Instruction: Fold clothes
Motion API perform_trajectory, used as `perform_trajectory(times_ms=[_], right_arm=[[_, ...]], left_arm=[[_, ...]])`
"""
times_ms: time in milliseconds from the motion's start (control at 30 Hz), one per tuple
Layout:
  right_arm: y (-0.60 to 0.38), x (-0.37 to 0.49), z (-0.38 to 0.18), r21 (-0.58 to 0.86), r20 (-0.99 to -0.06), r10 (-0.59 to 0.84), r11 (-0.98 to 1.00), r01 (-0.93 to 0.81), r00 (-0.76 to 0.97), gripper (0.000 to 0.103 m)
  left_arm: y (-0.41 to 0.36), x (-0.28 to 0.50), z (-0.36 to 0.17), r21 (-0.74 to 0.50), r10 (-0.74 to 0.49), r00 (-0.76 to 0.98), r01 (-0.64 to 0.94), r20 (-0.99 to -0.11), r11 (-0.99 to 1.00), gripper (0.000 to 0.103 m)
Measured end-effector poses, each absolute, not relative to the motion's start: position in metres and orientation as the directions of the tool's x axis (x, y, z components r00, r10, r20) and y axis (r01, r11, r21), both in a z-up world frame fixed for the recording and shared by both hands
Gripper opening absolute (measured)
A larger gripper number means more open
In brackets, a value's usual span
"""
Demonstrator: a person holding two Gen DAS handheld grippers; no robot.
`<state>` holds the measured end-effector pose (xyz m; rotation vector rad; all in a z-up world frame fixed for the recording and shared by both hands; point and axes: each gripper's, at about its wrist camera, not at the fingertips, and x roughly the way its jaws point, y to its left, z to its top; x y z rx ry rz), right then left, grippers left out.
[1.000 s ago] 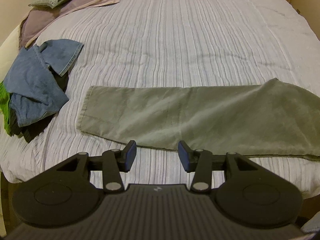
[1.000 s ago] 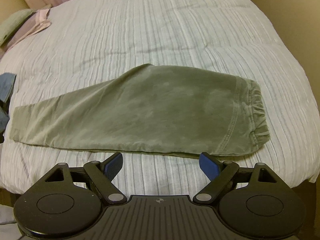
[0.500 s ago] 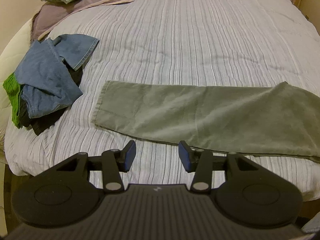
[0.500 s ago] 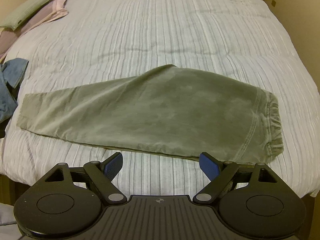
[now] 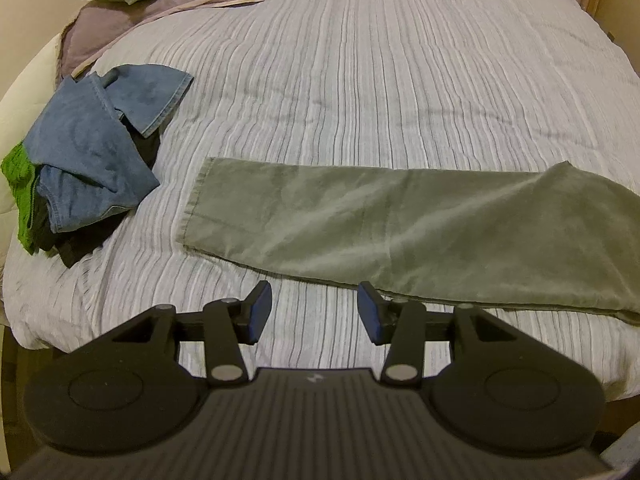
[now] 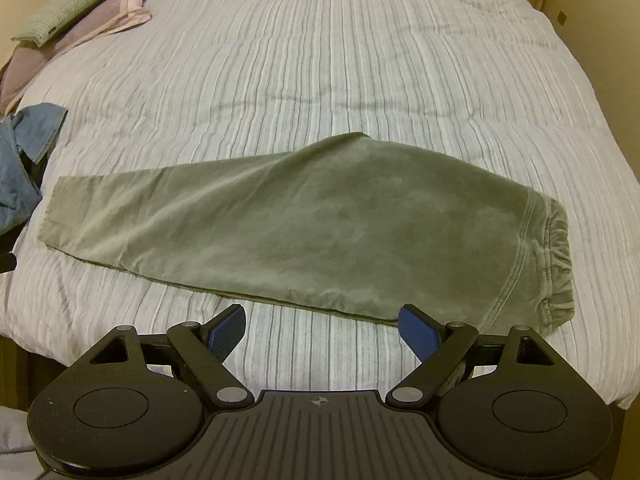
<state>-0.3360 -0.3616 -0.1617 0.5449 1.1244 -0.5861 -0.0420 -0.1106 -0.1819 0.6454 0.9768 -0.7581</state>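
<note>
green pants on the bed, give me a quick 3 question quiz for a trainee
1. True or false: the left gripper is shut on the green pants.
2. Which end of the pants lies toward the pile of clothes: A) elastic waistband B) leg hem?
3. Fill in: both grippers' fingers are ____ (right gripper).

Key: 1 false; 2 B; 3 open

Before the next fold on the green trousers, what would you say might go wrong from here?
1. The green trousers lie near the bed's front edge; dragging them could pull them off.
2. The unfolded clothes pile sits close to the hem; a leftward sweep might catch it.
3. Both tools, left and right, are open; pinching just one layer may open the fold.
</note>
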Motion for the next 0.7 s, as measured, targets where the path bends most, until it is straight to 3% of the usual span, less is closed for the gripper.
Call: perform_trajectory(times_ms=[367,533,700], right_arm=[[-0.377,-0.34,-0.217,0.084,-0.951,-0.165,0.671,0.736,0.26,0.086],[-0.389,-0.343,-0.25,0.09,-0.913,-0.271,0.597,0.797,0.305,0.086],[-0.4,-0.347,-0.274,0.137,-0.833,-0.403,0.512,0.848,0.379,0.086]], left_arm=[[-0.118,-0.033,-0.245,0.042,-0.314,0.263,0.823,-0.912,0.567,0.038],[-0.121,-0.011,-0.293,-0.022,-0.393,0.253,0.817,-0.884,0.576,0.015],[-0.124,0.003,-0.323,-0.091,-0.505,0.243,0.831,-0.828,0.549,0.01]])
